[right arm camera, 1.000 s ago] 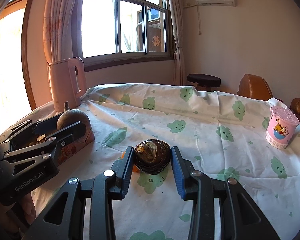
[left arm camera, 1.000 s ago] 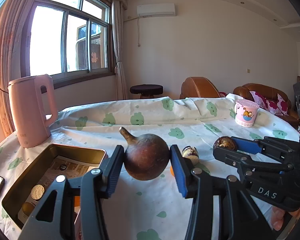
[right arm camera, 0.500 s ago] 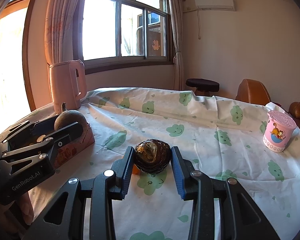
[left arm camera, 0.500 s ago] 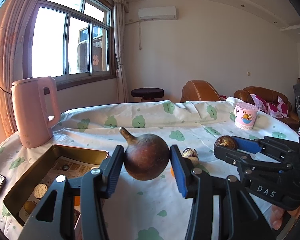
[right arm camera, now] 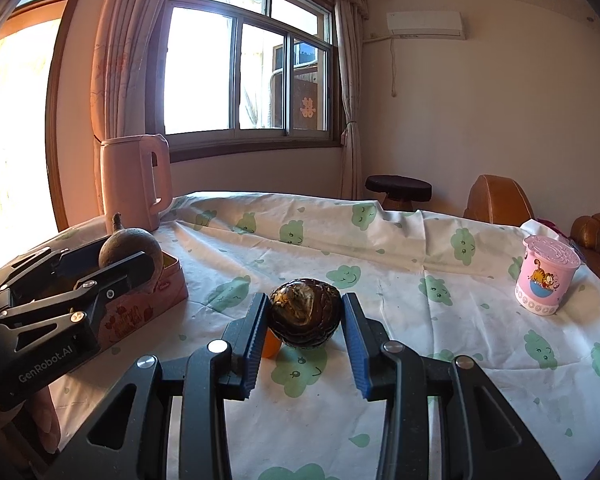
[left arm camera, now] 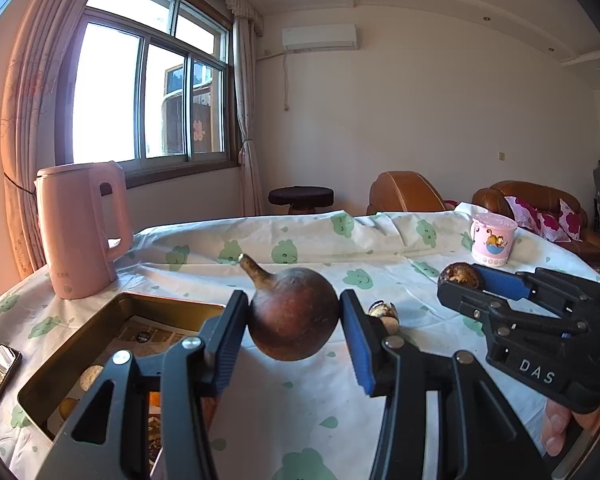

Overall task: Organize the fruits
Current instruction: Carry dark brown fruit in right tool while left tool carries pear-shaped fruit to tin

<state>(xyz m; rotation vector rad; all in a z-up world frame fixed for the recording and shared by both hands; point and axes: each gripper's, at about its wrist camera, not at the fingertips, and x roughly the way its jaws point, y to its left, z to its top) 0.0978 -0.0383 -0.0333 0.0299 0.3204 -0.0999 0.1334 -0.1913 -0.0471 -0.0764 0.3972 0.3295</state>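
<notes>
- Our left gripper (left arm camera: 294,330) is clamped on a round brown fruit with a stubby stem (left arm camera: 293,313); the blue pads press both its flanks and it hangs clear of the tablecloth (left arm camera: 380,256).
- Our right gripper (right arm camera: 305,330) is closed on a dark, mottled, wrinkled fruit (right arm camera: 305,314), pinched between its pads and also lifted off the cloth.
- Compared with a second ago, neither grip has altered: both sets of jaws sit at the same width and both fruits ride in the same spot between the pads. Only the view has tipped slightly upward, so we see more ceiling and the table sits lower.
- We read that as both fruits being securely picked and carried, with no slip so far.
- Just below and left of the left gripper lies the open metal tin (left arm camera: 168,304), lined with printed paper and already holding a few small round pieces.
- A small orange fruit (right arm camera: 271,346) and a little brown-and-white one (left arm camera: 384,314) lie on the cloth beneath the grippers, not yet collected.
- Further out stand the pink kettle (left arm camera: 80,232) by the tin and a pink lidded cup (right arm camera: 546,276) at the far right.
- We judge the next step is lowering each held fruit into the tin, the left first since it is nearest.
</notes>
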